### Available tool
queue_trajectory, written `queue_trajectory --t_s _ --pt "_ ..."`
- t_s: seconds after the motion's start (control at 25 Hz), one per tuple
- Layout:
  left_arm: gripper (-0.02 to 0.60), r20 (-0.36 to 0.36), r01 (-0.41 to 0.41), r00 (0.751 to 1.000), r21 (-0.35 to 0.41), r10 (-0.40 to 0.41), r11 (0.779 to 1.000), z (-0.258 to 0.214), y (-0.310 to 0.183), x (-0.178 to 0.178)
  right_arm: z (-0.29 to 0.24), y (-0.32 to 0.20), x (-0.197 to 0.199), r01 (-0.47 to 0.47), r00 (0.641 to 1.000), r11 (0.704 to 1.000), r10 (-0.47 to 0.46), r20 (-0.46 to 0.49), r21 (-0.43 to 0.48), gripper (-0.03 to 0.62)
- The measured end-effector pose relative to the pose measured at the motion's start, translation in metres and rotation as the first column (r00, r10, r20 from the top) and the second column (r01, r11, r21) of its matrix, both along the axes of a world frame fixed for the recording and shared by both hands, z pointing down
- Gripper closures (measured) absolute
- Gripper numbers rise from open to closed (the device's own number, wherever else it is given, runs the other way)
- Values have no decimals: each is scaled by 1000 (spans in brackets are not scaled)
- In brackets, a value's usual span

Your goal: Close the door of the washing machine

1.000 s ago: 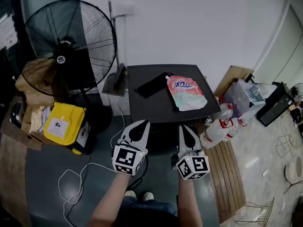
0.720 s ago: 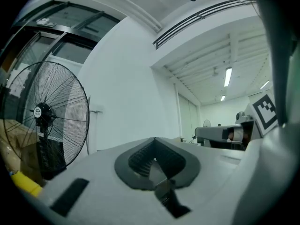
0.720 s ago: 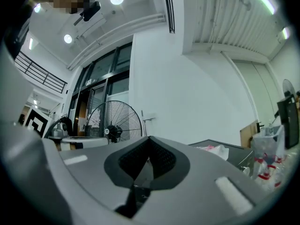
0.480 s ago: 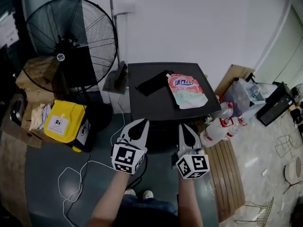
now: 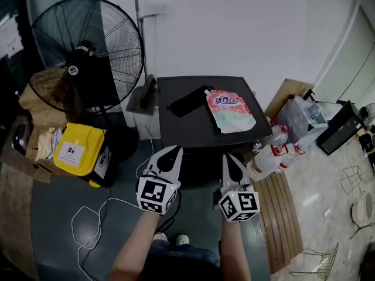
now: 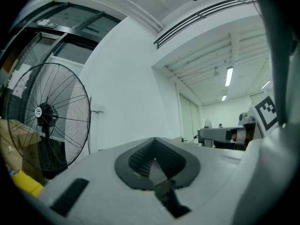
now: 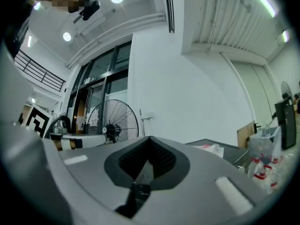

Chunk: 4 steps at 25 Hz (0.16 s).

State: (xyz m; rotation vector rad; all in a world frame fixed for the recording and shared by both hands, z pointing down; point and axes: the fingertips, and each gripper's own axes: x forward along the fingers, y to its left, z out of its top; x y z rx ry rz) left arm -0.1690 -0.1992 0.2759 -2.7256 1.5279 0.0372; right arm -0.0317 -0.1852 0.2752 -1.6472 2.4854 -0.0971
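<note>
One black washing machine (image 5: pixel 187 127) stands against the wall. On its top lie one pink-and-white pouch (image 5: pixel 229 111) and one flat black thing (image 5: pixel 188 103). Left of the washing machine there are one big standing fan (image 5: pixel 82 45), one dustpan (image 5: pixel 145 98), one yellow box (image 5: pixel 79 151) and one white cable (image 5: pixel 88 218) on the floor. Right of it there are one slatted wooden board (image 5: pixel 286 215) and a bunch of red-capped white bottles (image 5: pixel 274 154), too crowded to count. In front of it there are two tools, the left tool (image 5: pixel 174 150) and the right tool (image 5: pixel 227 158).

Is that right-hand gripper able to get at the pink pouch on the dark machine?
Probably yes: the pink pouch lies uncovered on the machine top, ahead of the right gripper, nothing between.
</note>
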Motion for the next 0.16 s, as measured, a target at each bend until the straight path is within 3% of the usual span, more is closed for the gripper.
queue_trajectory --t_s 0.16 --pt "575 1 2 1000 1 -2 1000 -1 0 -4 0 0 -2 -2 1000 1000 2 -1 0 583"
